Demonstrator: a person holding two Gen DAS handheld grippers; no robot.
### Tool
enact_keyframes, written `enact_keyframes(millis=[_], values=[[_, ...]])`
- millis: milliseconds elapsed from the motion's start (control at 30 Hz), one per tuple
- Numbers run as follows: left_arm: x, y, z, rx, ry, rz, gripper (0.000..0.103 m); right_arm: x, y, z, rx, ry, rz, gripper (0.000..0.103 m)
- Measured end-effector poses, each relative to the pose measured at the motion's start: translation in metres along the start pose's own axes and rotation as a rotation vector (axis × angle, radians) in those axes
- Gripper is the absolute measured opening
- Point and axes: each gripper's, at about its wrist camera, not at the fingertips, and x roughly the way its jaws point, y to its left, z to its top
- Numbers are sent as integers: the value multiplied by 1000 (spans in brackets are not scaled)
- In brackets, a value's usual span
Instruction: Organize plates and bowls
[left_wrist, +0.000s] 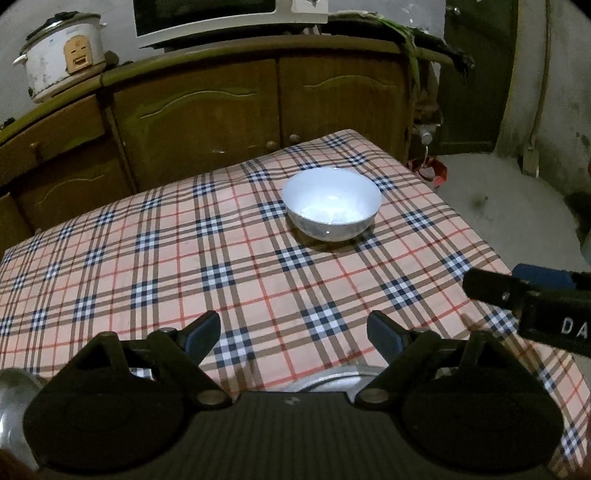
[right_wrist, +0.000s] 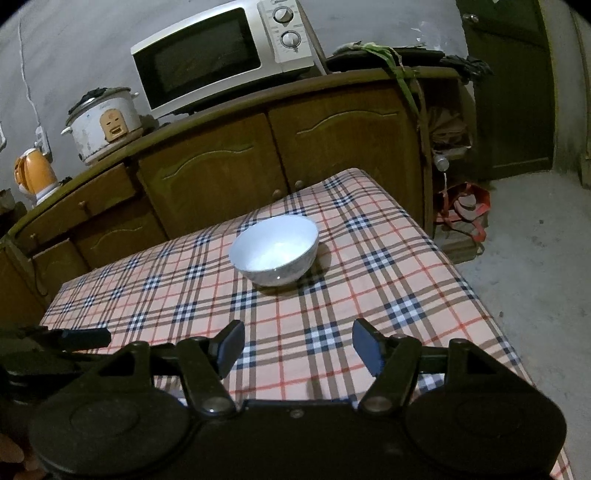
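Note:
A white bowl (left_wrist: 331, 203) stands upright on the plaid tablecloth (left_wrist: 147, 258) toward the far right part of the table; it also shows in the right wrist view (right_wrist: 275, 251). My left gripper (left_wrist: 293, 334) is open and empty, well short of the bowl. A metal plate rim (left_wrist: 332, 378) shows just below it, mostly hidden by the gripper body. A metal object (left_wrist: 11, 406) sits at the lower left edge. My right gripper (right_wrist: 297, 349) is open and empty, also short of the bowl. It shows at the right edge of the left wrist view (left_wrist: 480, 284).
A wooden cabinet (right_wrist: 258, 155) runs behind the table, carrying a microwave (right_wrist: 221, 55), a rice cooker (right_wrist: 105, 123) and an orange kettle (right_wrist: 35, 175). Right of the table are the concrete floor (right_wrist: 535, 277), a red bag (right_wrist: 465, 206) and a dark door (right_wrist: 509, 85).

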Motion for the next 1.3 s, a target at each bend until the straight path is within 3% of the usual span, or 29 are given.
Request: enact_keyframes(millis=[400,700,1067,1267,1300], values=[[39,4,39,-9,-22,13,89,41,-23,30,51,-11,-9,79],[93,11,71,-10,-20,22,89,97,-31,60,66,-1,-6,79],[162,31,92,-111,39,-55,89,177,-26,77,75,63,-8,79],[191,38,97,-103,67,-71,73,210,-27,74,95,97,-10,78],[195,38,97,-106,73,-78,68,215,-26,74,87,104,-13,74]])
